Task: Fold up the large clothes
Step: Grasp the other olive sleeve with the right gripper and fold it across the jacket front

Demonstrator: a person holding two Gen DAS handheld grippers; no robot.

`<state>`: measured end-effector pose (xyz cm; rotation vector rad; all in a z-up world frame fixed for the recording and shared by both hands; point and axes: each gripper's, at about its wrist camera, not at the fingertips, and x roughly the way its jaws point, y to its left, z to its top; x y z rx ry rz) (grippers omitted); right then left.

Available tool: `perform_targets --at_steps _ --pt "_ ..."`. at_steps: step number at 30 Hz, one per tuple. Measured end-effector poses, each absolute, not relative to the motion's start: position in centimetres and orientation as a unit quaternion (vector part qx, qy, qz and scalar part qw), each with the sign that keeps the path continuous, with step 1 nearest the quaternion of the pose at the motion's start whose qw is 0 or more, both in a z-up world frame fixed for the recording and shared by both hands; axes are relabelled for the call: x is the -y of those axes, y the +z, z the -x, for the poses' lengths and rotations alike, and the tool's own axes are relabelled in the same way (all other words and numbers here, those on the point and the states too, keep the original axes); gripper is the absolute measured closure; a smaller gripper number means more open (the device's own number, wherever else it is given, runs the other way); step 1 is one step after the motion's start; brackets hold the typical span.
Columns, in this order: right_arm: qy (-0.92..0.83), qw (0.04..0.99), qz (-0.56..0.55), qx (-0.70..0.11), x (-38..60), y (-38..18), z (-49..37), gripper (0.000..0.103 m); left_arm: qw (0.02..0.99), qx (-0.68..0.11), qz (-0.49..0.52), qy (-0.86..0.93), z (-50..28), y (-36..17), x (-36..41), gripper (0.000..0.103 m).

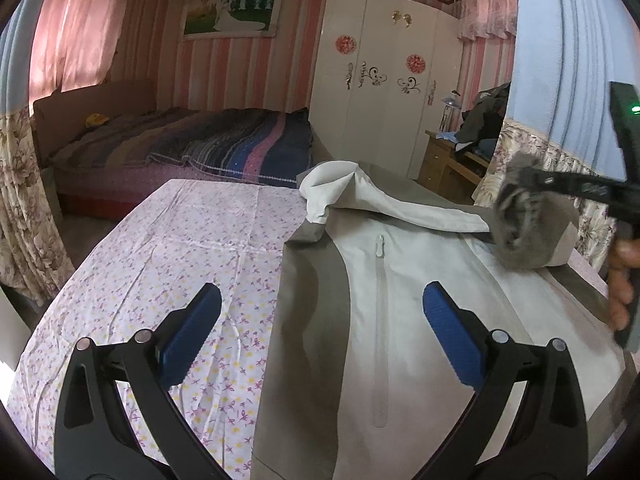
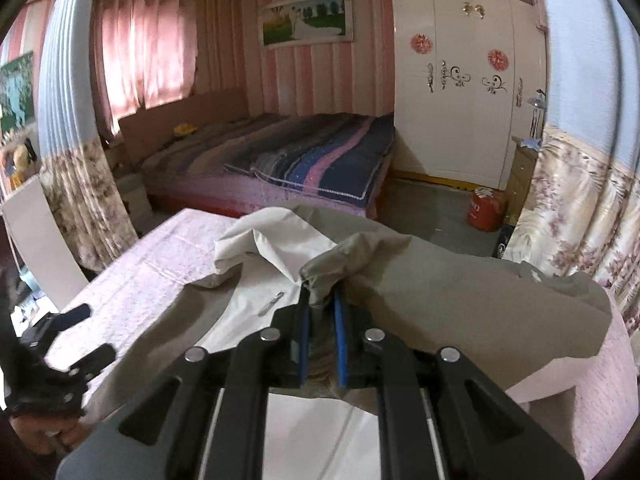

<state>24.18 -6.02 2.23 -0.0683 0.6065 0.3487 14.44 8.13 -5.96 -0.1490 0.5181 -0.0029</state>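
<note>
Jaws up close first: your right gripper (image 2: 321, 304) is clamped tight on a bunched grey sleeve cuff (image 2: 320, 276), the blue pads (image 2: 341, 320) pinching the fabric between them, and the sleeve (image 2: 460, 300) drapes off to the right across the jacket. From your left-hand camera, that same cuff (image 1: 520, 236) hangs lifted above the garment, gripped in the tool at the right edge, with your fingers (image 1: 620, 292) wrapped on the handle. Your left gripper (image 1: 322, 300) hangs wide apart, nothing between its blue pads (image 1: 444, 320), one hovering over the sheet and one over the jacket's front. Jacket (image 1: 380, 300) itself lies spread on the floral sheet (image 1: 180, 260) of the near bed, pale front with grey side panels, a chest zipper (image 1: 380, 248) running up the middle, its hood (image 1: 332, 188) crumpled at the far end. Beyond it, a second bed (image 1: 180, 148) carries a striped blanket (image 1: 248, 140), a white wardrobe (image 1: 380, 80) stands to its right, and a red canister (image 2: 484, 208) sits on the floor in front of it. On the striped back wall hangs a framed picture (image 1: 232, 12), with pink curtains (image 1: 76, 32) glowing at the left.
</note>
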Motion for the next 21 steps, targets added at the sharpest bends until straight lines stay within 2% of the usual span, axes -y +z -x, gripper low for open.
perform_targets --at_steps 2,4,5,6,8,17,21 --pt "0.159 0.940 0.029 -0.301 5.6 1.2 -24.9 0.091 0.963 -0.258 0.074 0.003 -14.5 -6.1 -8.3 0.003" --pt "0.144 0.940 0.021 -0.308 5.6 0.1 -25.4 0.082 0.963 -0.260 0.076 0.008 -14.6 -6.2 -8.5 0.003" --pt "0.134 0.942 0.020 -0.308 5.6 -0.3 -25.5 0.073 0.962 -0.261 0.078 0.009 -14.7 -6.2 -8.6 0.003" --pt "0.122 0.943 0.018 -0.308 5.6 -0.7 -25.5 0.052 0.962 -0.262 0.079 0.010 -14.7 -6.3 -8.7 0.003" --pt "0.108 0.948 0.016 -0.300 6.0 -0.8 -25.1 0.030 0.962 -0.263 0.077 0.014 -14.8 -6.4 -8.8 0.003" --pt "0.059 0.965 0.045 -0.253 10.5 1.3 -21.0 0.019 0.963 -0.263 0.059 0.017 -15.4 -6.2 -8.1 0.003" --pt "0.034 0.969 0.046 -0.239 14.1 1.5 -19.7 0.018 0.962 -0.268 0.047 0.018 -16.6 -4.5 -7.1 0.003"
